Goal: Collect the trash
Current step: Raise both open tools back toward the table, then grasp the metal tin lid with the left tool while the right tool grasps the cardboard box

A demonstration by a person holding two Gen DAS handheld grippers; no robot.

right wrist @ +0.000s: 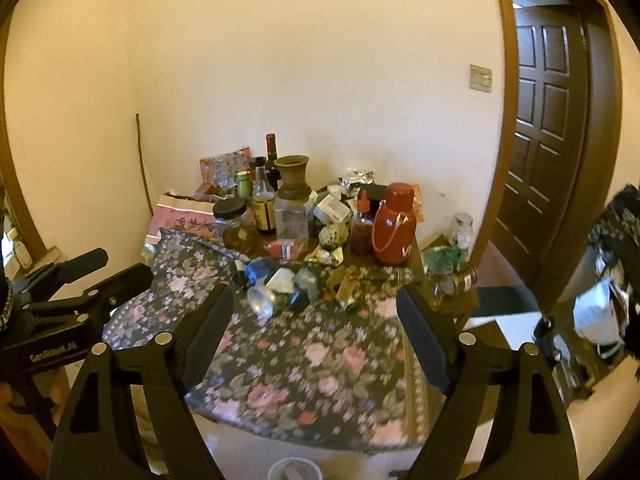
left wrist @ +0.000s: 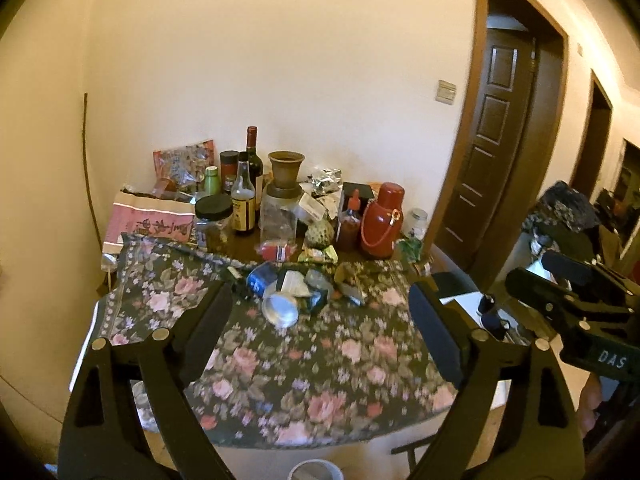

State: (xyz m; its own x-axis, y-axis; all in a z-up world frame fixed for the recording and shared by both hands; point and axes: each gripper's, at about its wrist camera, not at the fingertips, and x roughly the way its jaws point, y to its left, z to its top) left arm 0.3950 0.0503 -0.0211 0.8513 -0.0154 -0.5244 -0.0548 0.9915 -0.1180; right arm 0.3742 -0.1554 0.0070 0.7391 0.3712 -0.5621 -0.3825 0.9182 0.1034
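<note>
Floral-clothed table [left wrist: 320,380] against a cream wall [left wrist: 280,60]; both grippers' fingers [left wrist: 208,320] spread wide, empty.

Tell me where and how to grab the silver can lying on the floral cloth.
Grip the silver can across its round body, just behind the open end. It lies on its side, mouth toward the cameras, so probably come down from above with an open claw, say the left claw, straddling its sides.

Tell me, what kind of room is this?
Probably a dining corner in someone's home. A table under a flowery cloth stands against the wall, crowded with a wine bottle, jars and a red flask. A wooden door leads to another room.
</note>
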